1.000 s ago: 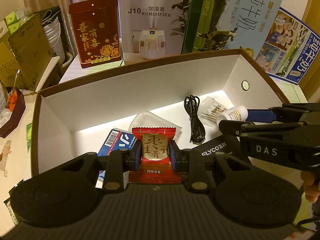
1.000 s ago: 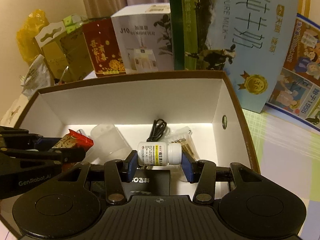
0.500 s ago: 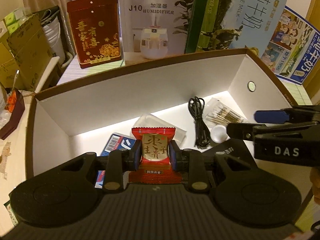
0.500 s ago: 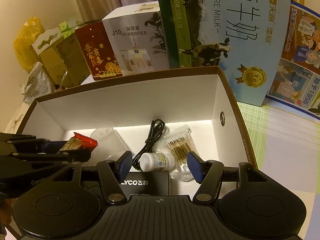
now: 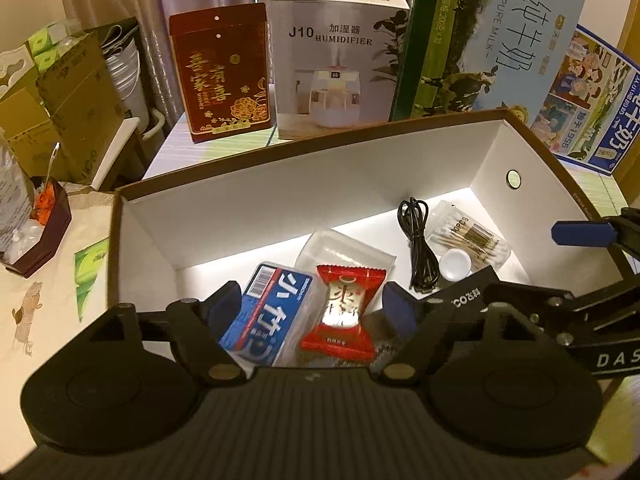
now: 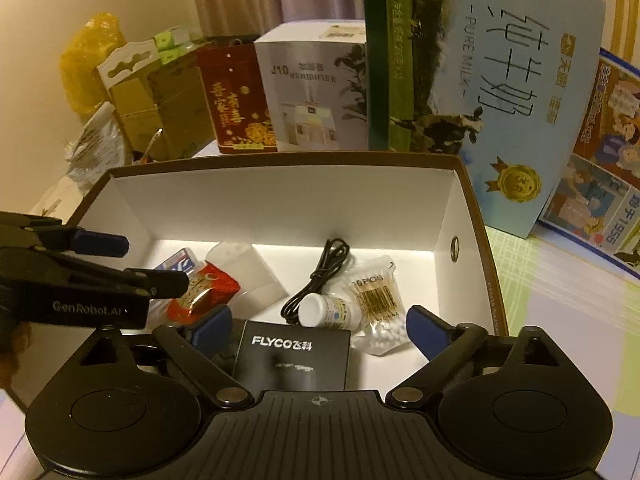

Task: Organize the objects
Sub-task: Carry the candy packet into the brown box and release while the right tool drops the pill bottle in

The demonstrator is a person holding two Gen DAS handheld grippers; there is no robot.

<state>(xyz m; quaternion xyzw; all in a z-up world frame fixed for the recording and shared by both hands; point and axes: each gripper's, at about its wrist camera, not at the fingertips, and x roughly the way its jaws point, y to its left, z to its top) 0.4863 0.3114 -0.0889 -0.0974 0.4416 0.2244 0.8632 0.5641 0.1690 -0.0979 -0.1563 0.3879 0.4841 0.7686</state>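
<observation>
A white-lined cardboard box [image 5: 320, 148] lies open below both grippers. My left gripper [image 5: 312, 310] is open, and the red candy packet [image 5: 344, 316] lies loose between its spread fingers, leaning on a blue pack [image 5: 272, 312]. My right gripper [image 6: 318, 328] is open too. The small white pill bottle [image 6: 332, 310] lies on its side on the box floor, between a black cable [image 6: 320, 276] and a bag of cotton swabs [image 6: 378, 300]. A black FLYCO box [image 6: 294, 354] sits just under the right gripper. The left gripper [image 6: 156, 263] shows at the left of the right wrist view.
A clear plastic bag [image 5: 348, 252] lies mid-box. Behind the box stand a red gift box [image 5: 220, 80], a white humidifier carton [image 5: 340, 68] and a tall milk carton [image 5: 496, 40]. Cardboard boxes [image 5: 68, 108] crowd the left; a checked tablecloth [image 6: 560, 300] lies right.
The right gripper opened first and dropped the pill bottle into the box. The left gripper has now opened and let go of the red candy packet.
</observation>
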